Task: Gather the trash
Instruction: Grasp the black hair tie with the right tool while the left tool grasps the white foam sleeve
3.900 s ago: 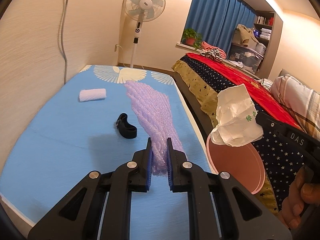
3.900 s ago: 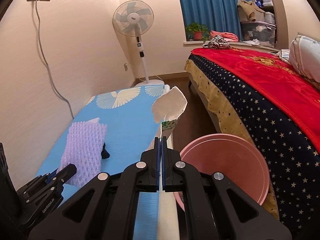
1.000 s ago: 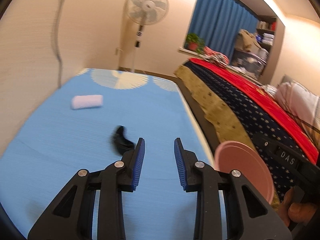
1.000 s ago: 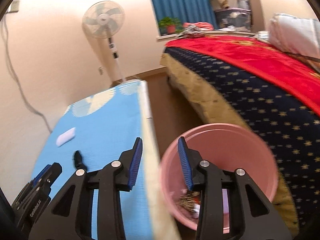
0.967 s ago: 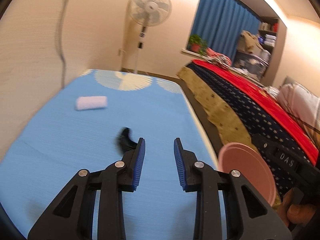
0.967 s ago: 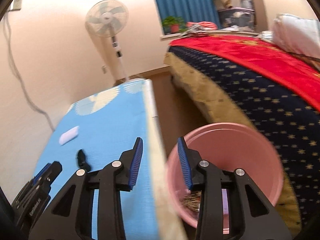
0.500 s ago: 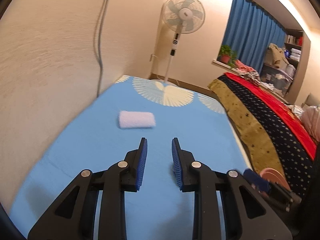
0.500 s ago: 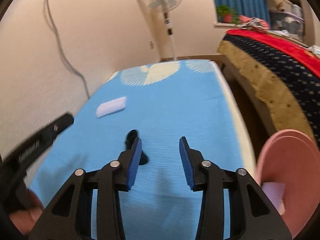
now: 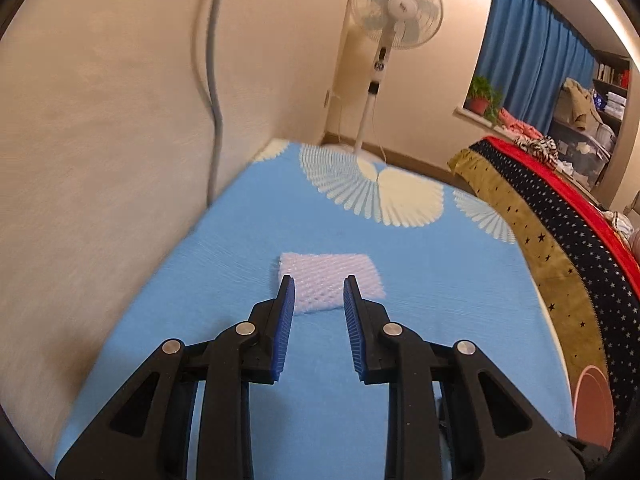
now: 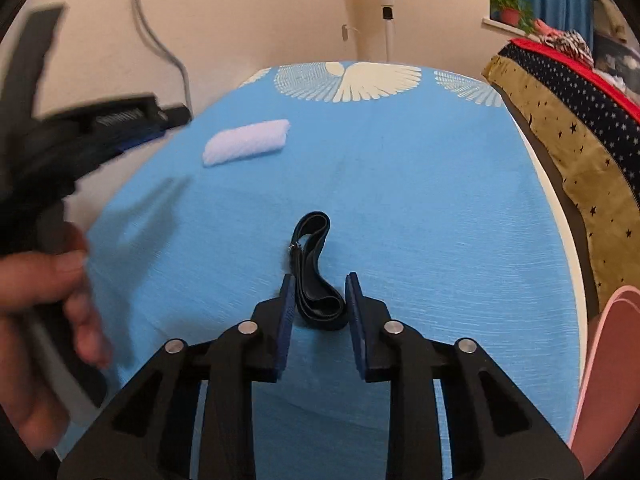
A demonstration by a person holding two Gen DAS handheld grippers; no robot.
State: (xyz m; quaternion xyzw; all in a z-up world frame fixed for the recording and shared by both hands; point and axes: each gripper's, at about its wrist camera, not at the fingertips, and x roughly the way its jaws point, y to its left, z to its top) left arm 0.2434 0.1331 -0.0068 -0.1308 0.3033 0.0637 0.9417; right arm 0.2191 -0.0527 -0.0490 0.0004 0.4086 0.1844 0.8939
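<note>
A blue patterned mattress (image 9: 420, 264) fills mid-frame; the left gripper (image 9: 318, 292), jaws spread, frames a white foam-net sleeve (image 9: 328, 280) at centre; the right gripper (image 10: 318, 292), jaws closing, straddles a black looped strap (image 10: 314, 276), pads not touching.

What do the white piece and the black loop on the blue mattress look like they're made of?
White piece: seemingly soft foam netting, matte, going by its diamond mesh of open cells. Black loop: probably an elastic or rubbery band, faintly glossy, folded flat with a small metal-looking clip at one bend; fabric or rubber is unclear.
</note>
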